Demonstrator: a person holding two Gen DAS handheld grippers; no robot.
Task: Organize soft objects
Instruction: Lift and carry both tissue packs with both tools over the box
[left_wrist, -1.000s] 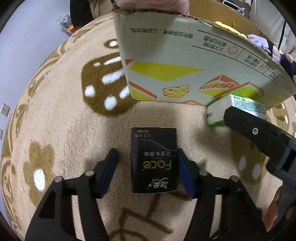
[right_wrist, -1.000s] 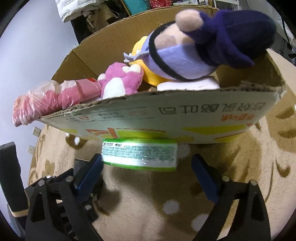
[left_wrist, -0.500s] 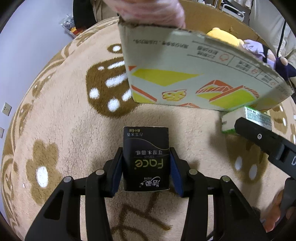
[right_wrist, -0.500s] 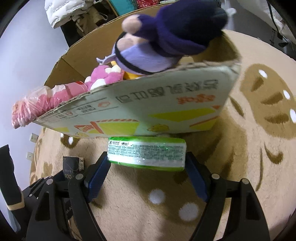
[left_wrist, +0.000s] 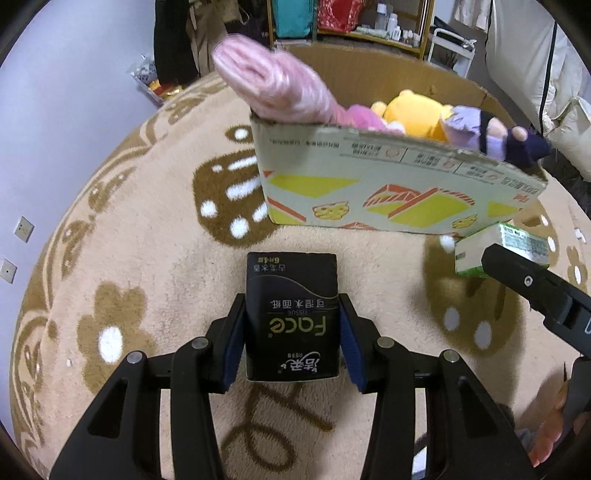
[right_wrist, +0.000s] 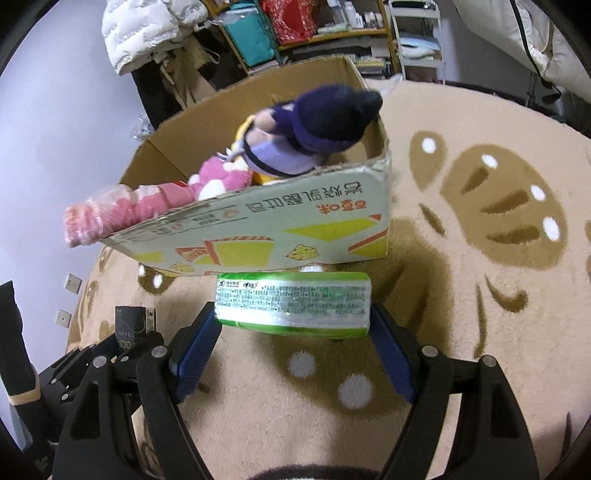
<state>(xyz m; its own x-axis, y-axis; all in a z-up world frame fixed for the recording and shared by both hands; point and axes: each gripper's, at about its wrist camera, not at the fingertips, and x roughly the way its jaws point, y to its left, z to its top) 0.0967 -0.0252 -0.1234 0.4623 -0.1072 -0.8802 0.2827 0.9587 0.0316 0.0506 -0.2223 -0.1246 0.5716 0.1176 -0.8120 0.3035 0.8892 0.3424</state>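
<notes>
My left gripper (left_wrist: 291, 343) is shut on a black tissue pack (left_wrist: 291, 314), lifted a little off the beige rug (left_wrist: 129, 258). A green-and-white tissue pack (right_wrist: 293, 304) is clamped lengthwise in my right gripper (right_wrist: 293, 343), held just in front of the cardboard box (right_wrist: 266, 236). That green pack (left_wrist: 498, 249) and the right gripper's arm also show at the right of the left wrist view. The box (left_wrist: 388, 199) holds a pink wrapped bundle (left_wrist: 273, 88), a pink plush (right_wrist: 221, 177), a yellow plush (left_wrist: 410, 114) and a purple doll (right_wrist: 314, 129).
The rug (right_wrist: 480, 258) with brown patterns spreads around the box. Shelves with bottles and bags (left_wrist: 332, 18) stand behind it, a white jacket (right_wrist: 147, 29) hangs at the back left, and white bedding (left_wrist: 554, 92) lies to the right. The person's fingers (left_wrist: 554, 435) show bottom right.
Both grippers closed onto their tissue packs and rose with them. The box now looks lower and farther off, so the toys inside have come into sight.
</notes>
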